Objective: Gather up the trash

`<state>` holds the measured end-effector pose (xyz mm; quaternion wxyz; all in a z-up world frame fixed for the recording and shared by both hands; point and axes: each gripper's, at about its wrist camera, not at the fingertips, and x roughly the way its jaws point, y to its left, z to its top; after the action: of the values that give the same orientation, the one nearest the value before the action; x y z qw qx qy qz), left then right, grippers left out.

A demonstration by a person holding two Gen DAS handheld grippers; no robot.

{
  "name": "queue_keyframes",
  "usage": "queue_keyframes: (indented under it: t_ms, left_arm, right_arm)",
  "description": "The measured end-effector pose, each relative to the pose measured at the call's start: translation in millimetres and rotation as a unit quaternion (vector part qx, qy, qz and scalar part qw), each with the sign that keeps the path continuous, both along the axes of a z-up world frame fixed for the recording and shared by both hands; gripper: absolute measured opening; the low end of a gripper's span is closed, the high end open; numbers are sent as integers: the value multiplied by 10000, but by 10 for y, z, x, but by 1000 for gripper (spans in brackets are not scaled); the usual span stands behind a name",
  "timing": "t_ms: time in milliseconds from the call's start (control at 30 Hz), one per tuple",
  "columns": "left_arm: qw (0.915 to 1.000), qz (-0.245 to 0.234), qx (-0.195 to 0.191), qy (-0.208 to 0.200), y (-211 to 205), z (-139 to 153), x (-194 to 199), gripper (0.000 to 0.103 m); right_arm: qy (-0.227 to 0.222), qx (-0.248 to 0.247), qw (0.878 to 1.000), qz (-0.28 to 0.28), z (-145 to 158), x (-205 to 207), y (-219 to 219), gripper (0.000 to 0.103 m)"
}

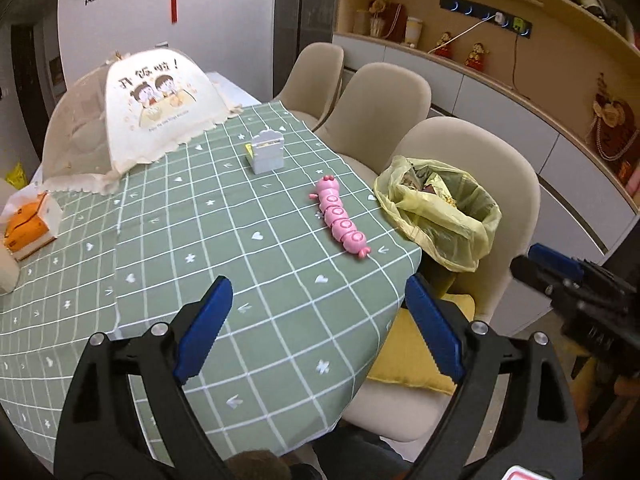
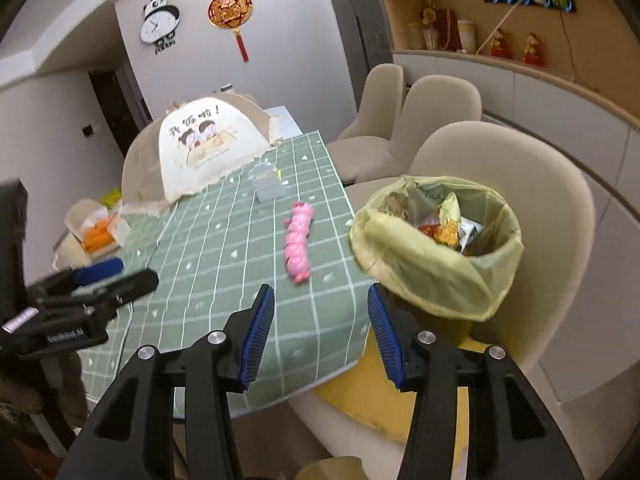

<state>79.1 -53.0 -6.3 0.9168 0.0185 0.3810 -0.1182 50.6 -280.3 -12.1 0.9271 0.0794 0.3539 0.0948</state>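
Note:
A bin lined with a yellow bag (image 1: 440, 216) (image 2: 436, 252) stands on a beige chair at the table's right edge and holds several wrappers (image 2: 446, 226). My left gripper (image 1: 320, 300) is open and empty above the green checked tablecloth (image 1: 200, 240), near its front edge. My right gripper (image 2: 322, 300) is open and empty, just left of the bin over the table corner. In the left wrist view the right gripper shows at far right (image 1: 540, 264); in the right wrist view the left gripper shows at far left (image 2: 116, 276).
A pink caterpillar toy (image 1: 342, 218) (image 2: 298, 240) lies near the table's right edge. A grey box (image 1: 267, 151), a mesh food cover (image 1: 152, 108) and an orange tissue box (image 1: 28, 228) stand on the table. Beige chairs (image 1: 380, 108) line the right side, one with a yellow cushion (image 1: 412, 356).

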Motion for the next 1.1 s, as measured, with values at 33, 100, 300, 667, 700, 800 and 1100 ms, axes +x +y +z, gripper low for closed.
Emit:
queue_keyframes:
  t_ms: [33, 100, 300, 667, 700, 800, 1100]
  left_arm:
    - [10000, 3, 27, -34, 30, 6, -56, 84]
    - [9999, -1, 145, -74, 58, 6, -155, 84]
    - [9989, 121, 314, -313, 152, 83, -313, 84]
    - [9990, 204, 305, -247, 267, 81, -290, 84]
    - [9990, 204, 305, -244, 268, 80, -284, 84]
    - [9991, 209, 300, -224, 272, 78, -262, 84]
    - [9992, 177, 309, -172, 269, 58, -168, 84]
  right_arm:
    - [-10, -60, 10000, -44, -1, -68, 57, 46]
    - [-27, -133, 9999, -99, 0, -205, 166, 46]
    - [-143, -351, 9992, -153, 54, -420, 376, 46]
    - [-187, -454, 9986, -206, 131, -350, 441, 46]
    - [-192, -447, 9986, -205, 134, -340, 437, 46]
    - [-184, -425, 9987, -216, 136, -313, 427, 46]
    - [-128, -361, 9990, -229, 125, -227, 406, 46]
